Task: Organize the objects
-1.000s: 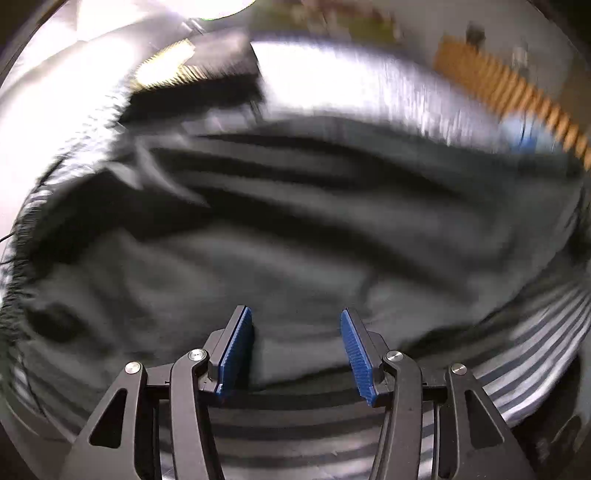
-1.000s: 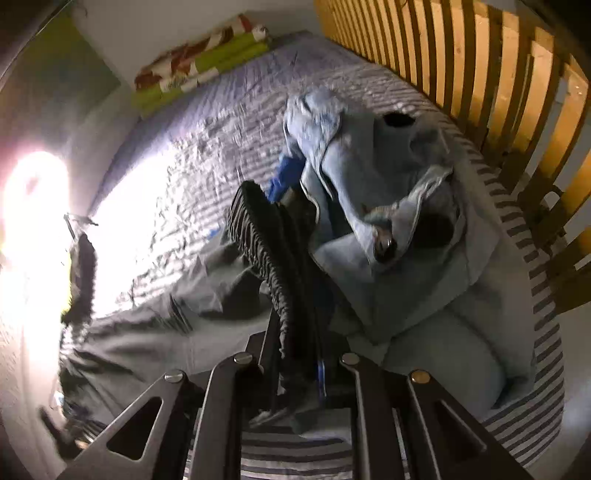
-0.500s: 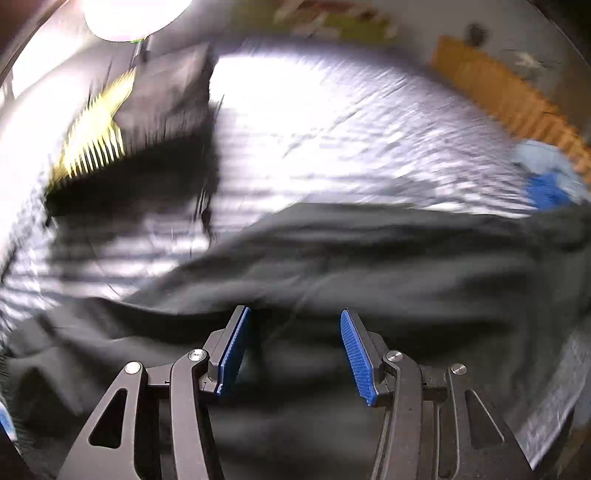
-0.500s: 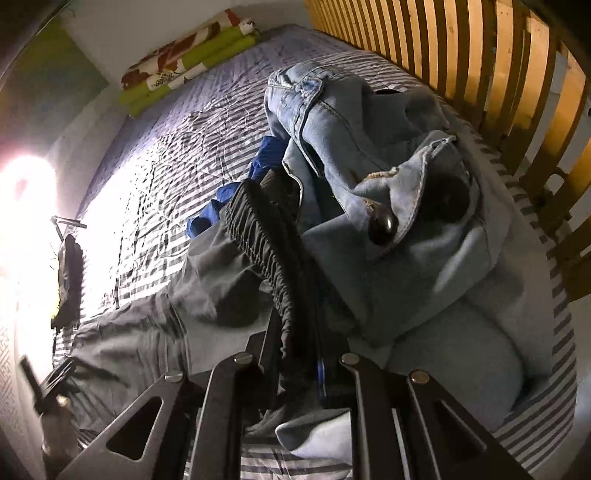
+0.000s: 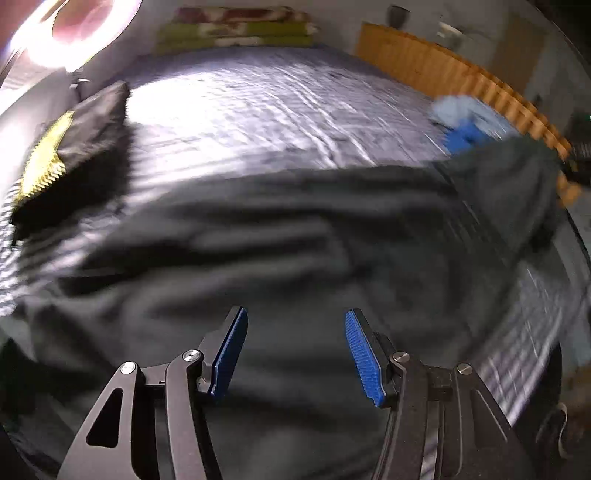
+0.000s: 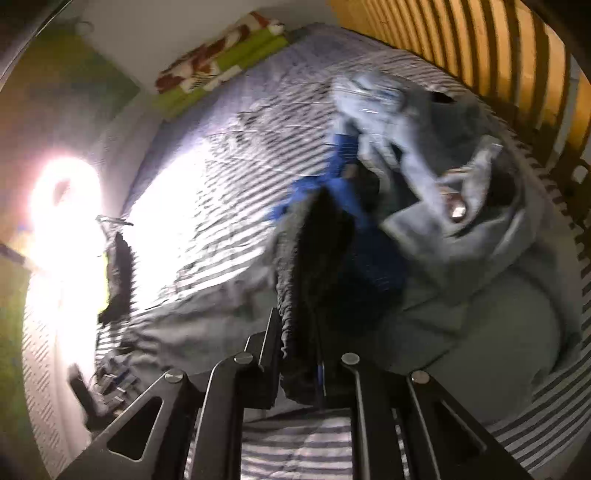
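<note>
Both views are motion-blurred. The left gripper point(image 5: 295, 350) hangs w/ its blue pads spread wide and nothing between them; its jaws have just been opening. Below it lie the dark grey trousers point(image 5: 280, 251), spread flat across the near part of the striped bed point(image 5: 258, 110); the pads sit above the cloth, contact can't be told. The right gripper point(image 6: 299, 354) is pressed nearly together, pinching the trousers' ribbed elastic waistband point(image 6: 295, 280), which rises bunched from the jaws, w/ the rest of the grey fabric trailing left across the bed. Just beyond the waistband is a blue garment point(image 6: 347, 199), and to the right of that a heap of light blue jeans point(image 6: 436, 155) w/ a metal button showing, near the wooden slatted rail point(image 6: 480, 48). At the left edge of the bed lies a black and yellow item point(image 5: 74, 147), well apart from the trousers' waistband end. A folded green and red blanket point(image 5: 240, 27) sits at the far end by the wall.
</note>
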The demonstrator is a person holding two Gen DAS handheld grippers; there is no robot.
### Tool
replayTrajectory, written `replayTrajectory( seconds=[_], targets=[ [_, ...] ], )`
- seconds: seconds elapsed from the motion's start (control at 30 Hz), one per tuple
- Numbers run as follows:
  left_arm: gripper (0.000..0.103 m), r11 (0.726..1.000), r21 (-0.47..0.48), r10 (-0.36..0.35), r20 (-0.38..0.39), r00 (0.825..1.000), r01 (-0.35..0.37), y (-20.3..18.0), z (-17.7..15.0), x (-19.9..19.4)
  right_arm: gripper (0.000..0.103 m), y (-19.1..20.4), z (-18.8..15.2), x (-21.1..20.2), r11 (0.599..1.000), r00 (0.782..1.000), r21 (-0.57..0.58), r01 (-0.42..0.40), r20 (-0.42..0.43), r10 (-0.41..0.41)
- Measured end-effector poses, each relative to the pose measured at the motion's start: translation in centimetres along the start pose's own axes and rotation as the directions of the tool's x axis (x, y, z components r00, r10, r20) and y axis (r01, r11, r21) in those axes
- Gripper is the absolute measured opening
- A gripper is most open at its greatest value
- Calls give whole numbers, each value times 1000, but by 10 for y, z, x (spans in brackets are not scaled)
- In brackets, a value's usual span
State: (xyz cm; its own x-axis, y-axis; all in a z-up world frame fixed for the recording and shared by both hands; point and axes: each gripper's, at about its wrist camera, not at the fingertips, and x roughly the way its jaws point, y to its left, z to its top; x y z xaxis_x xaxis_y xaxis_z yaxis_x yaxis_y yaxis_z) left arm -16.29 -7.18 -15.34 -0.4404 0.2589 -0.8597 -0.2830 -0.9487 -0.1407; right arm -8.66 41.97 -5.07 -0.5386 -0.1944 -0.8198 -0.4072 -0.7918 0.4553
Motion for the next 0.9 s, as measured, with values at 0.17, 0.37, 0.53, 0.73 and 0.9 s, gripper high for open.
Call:
replayTrajectory(
  seconds=[0.17, 0.37, 0.53, 0.73, 0.9],
  targets=[
    [61, 991, 128, 50, -45, 998, -44, -32, -38, 28, 13, 64, -13, -14, 995, 998, -79, -52, 13, 54],
    [61, 1000, 21, -1, 112, 994, -1, -10, -42, -45, 13, 147, -22, -18, 979, 989, -148, -137, 30, 143],
    [61, 980, -201, 41, 239, 970, 8, 73, -63, -111, 13, 240, -48, 2, 946, 980, -264, -187, 11, 196],
    [61, 902, -428, 177, 243, 954, -58, 181, -112, -155, 13, 383, -117, 89, 845, 947, -428, -322, -160, 279],
    [61, 853, -491, 282, 148, 948, -177, 244, -144, -159, 13, 476, -187, 191, 783, 911, -487, -388, -330, 247]
  ],
)
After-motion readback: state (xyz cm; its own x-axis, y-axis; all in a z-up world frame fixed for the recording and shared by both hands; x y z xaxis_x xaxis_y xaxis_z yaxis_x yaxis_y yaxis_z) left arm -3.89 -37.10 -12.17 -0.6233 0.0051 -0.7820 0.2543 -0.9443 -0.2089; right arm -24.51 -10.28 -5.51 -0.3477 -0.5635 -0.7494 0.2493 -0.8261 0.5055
